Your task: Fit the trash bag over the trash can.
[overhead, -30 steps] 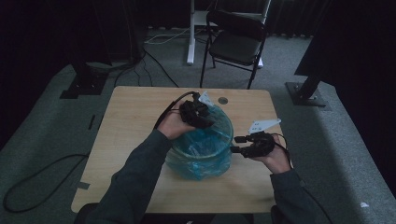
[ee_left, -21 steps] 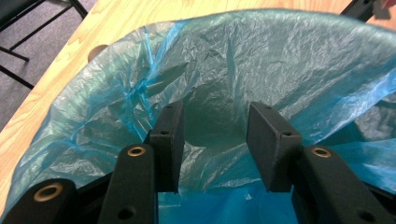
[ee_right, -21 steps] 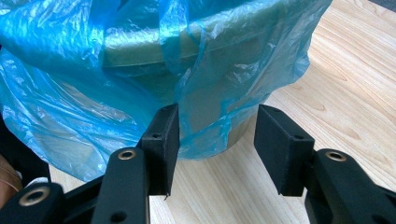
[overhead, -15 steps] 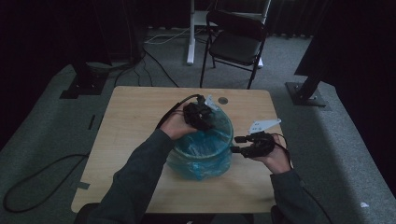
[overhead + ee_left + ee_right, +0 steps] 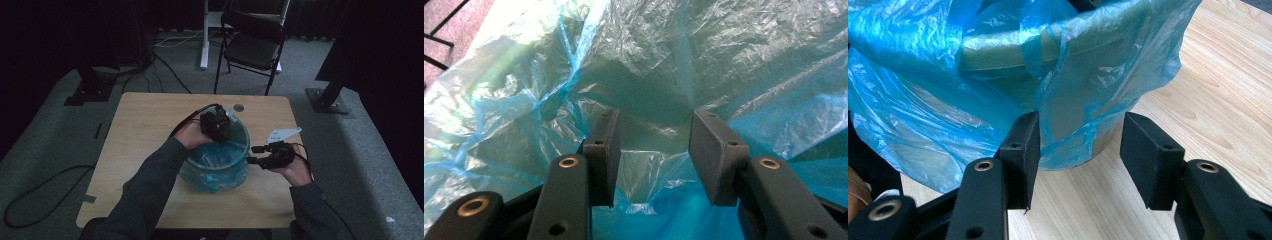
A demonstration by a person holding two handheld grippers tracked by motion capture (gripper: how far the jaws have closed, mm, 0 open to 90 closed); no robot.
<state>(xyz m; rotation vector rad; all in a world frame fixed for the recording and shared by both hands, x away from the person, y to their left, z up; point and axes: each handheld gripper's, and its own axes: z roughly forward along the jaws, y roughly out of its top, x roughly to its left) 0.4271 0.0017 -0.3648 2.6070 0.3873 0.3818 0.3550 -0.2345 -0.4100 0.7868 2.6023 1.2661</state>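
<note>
A bin [image 5: 220,155] lined with a blue bag [image 5: 212,177] sits mid-counter [image 5: 145,125]. The left gripper [image 5: 216,125] reaches into the bag, jaws apart. The right gripper [image 5: 256,155] waits beside the bin, jaws apart, holding nothing.

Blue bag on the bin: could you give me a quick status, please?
Left gripper open inside blue bag. Right gripper open beside bin. Nothing held, nothing in the way.

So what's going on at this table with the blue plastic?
A person is fitting a blue plastic bag into a small round bin on a wooden table, using a handheld gripper in each hand. The left gripper reaches over the bin's far rim, its jaws apart with the film between them. The right gripper waits beside the bin, open and holding nothing.
</note>
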